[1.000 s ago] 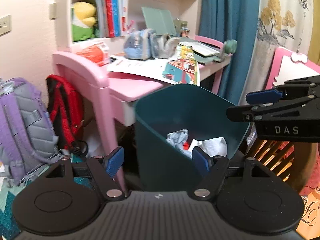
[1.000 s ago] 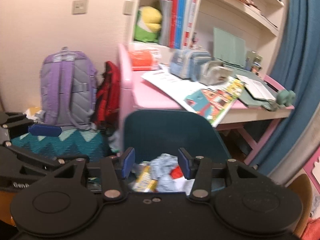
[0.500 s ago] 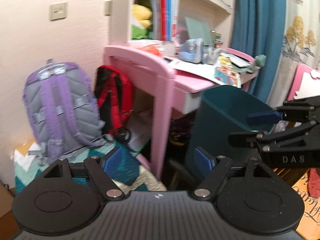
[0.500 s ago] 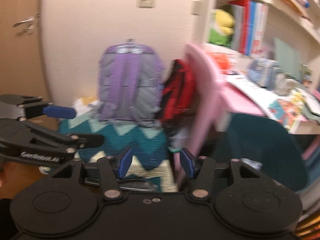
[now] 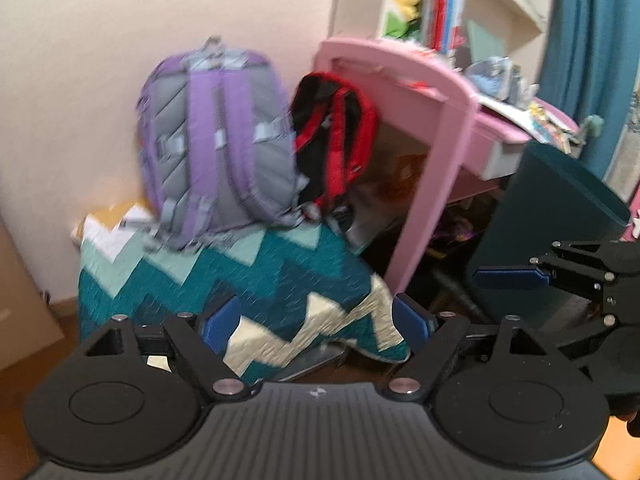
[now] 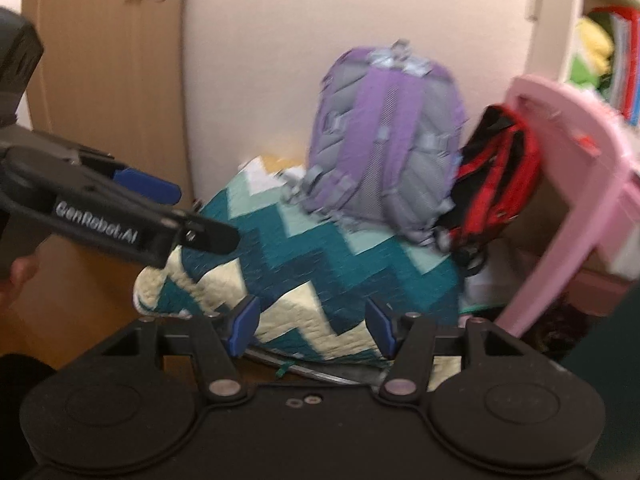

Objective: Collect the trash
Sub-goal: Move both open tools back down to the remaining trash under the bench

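My left gripper (image 5: 316, 320) hangs low over a teal and cream zigzag blanket (image 5: 256, 280). Its jaws are opening and nothing is between its blue pads. My right gripper (image 6: 313, 326) faces the same blanket (image 6: 320, 264), its jaws also opening on nothing. The dark teal trash bin (image 5: 560, 216) stands at the right of the left wrist view, beside the pink desk (image 5: 444, 152); its inside is hidden. One blue pad (image 5: 508, 278) of my right gripper shows in front of the bin. My left gripper (image 6: 180, 212) reaches in from the left of the right wrist view.
A purple and grey backpack (image 5: 216, 140) sits on the blanket against the wall, with a red and black backpack (image 5: 340, 136) next to it. Pale and yellow blurred things (image 5: 112, 224) lie behind the blanket. A wooden door (image 6: 108, 80) is at the left.
Both views have swung left and down, from the bin with crumpled trash to the blanket and backpacks. The bin has slid to the right edge. Both pairs of jaws stand wider.
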